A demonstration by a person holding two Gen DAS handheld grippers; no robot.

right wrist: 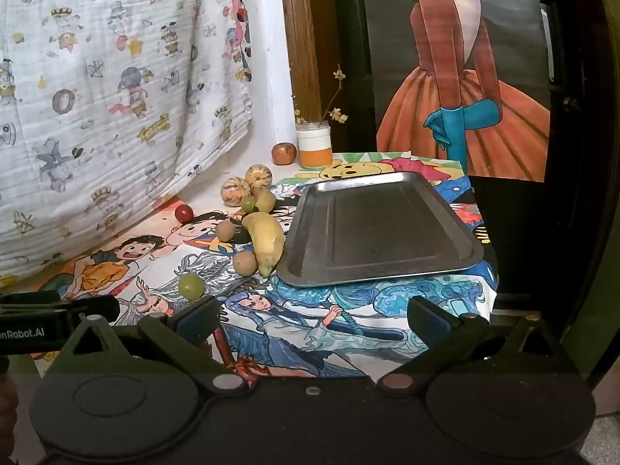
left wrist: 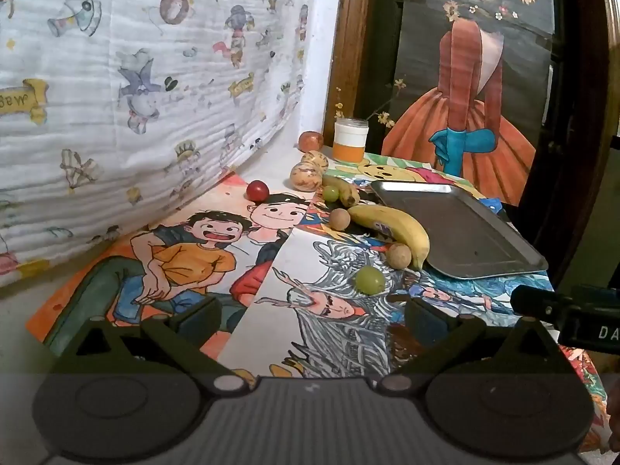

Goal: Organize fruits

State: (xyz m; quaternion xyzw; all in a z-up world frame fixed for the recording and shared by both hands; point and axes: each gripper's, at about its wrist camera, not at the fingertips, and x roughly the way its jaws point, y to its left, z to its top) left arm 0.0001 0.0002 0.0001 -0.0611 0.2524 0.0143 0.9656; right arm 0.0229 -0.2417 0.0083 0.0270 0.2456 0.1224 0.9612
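Note:
Fruit lies on a table covered with cartoon drawings. A big yellow banana [left wrist: 391, 228] [right wrist: 265, 240] lies beside an empty metal tray [left wrist: 465, 228] [right wrist: 379, 228]. A near green grape [left wrist: 370, 279] [right wrist: 190, 286], two brown longans [left wrist: 399, 255] [left wrist: 340, 219], a second green grape [left wrist: 331, 193], a smaller banana [left wrist: 343, 188], two striped melons [left wrist: 306, 176] [left wrist: 314, 159], a red cherry tomato [left wrist: 257, 190] [right wrist: 183, 213] and an apple [left wrist: 310, 140] [right wrist: 283, 153] lie left of the tray. My left gripper [left wrist: 310, 316] is open and empty. My right gripper [right wrist: 310, 316] is open and empty.
A white and orange jar [left wrist: 350, 139] [right wrist: 314, 145] with dried flowers stands at the back. A patterned quilt [left wrist: 135, 89] rises on the left. A painted poster [left wrist: 465, 77] and a wooden frame stand behind. The table's right edge drops off past the tray.

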